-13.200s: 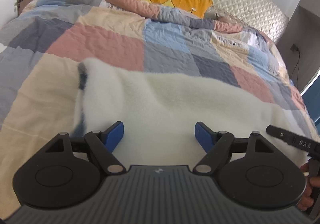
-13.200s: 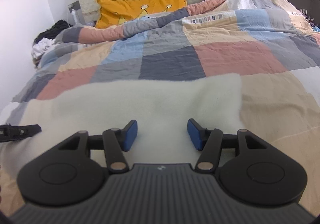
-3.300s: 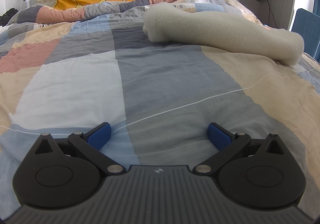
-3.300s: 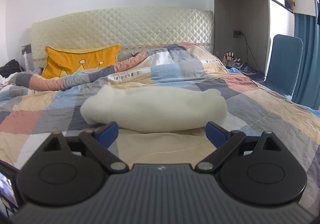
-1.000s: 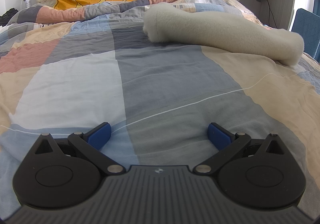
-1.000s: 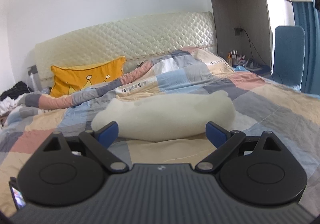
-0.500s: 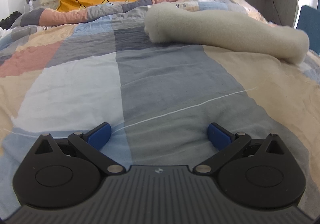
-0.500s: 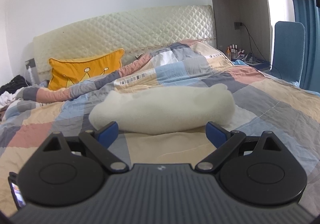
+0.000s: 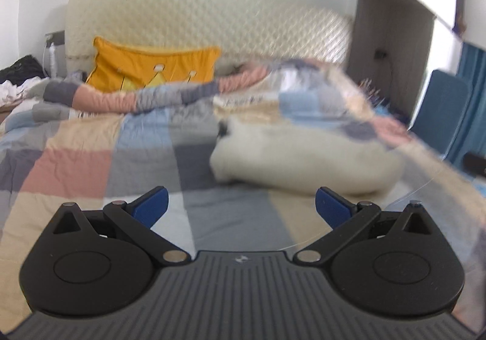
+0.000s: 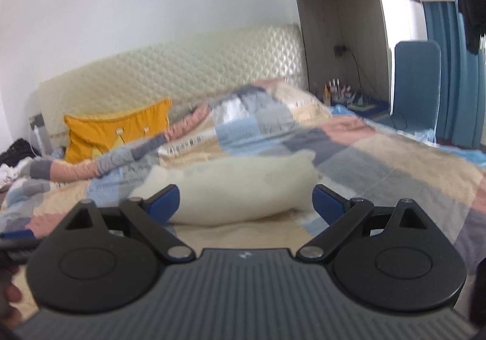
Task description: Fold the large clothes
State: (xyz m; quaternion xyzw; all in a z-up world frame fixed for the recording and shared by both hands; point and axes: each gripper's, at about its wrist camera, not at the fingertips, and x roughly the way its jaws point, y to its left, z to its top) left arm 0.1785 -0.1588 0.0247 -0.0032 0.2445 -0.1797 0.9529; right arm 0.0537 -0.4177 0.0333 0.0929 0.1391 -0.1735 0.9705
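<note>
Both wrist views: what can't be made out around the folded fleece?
- Fleece folds: left view, motion blur.
- Fleece near-left end: right view, behind a gripper finger.
- Quilt lettering: right view, blurred.
- Bedside bottles: right view, too small.
- Dark object: left view, cut by edge.

Ahead of the left claw [image 9: 241, 209], whose blue fingers stand wide apart with nothing between them, the patchwork quilt [image 9: 91, 158] lies flat and bare to the front and front-left, while the folded cream fleece [image 9: 303, 158] bulks up ahead to the right as the one obstacle on that side. The right claw [image 10: 245, 201], also spread wide and empty, faces that same fleece [image 10: 243, 188] straight ahead and close, with bare quilt [image 10: 395, 182] giving room to its right. Far beyond both, the raised quilt fold [image 9: 145, 98], orange pillow [image 9: 152, 66] and padded headboard [image 10: 182, 73] close off the bed, and a blue chair [image 10: 417, 82] stands past its right edge.
</note>
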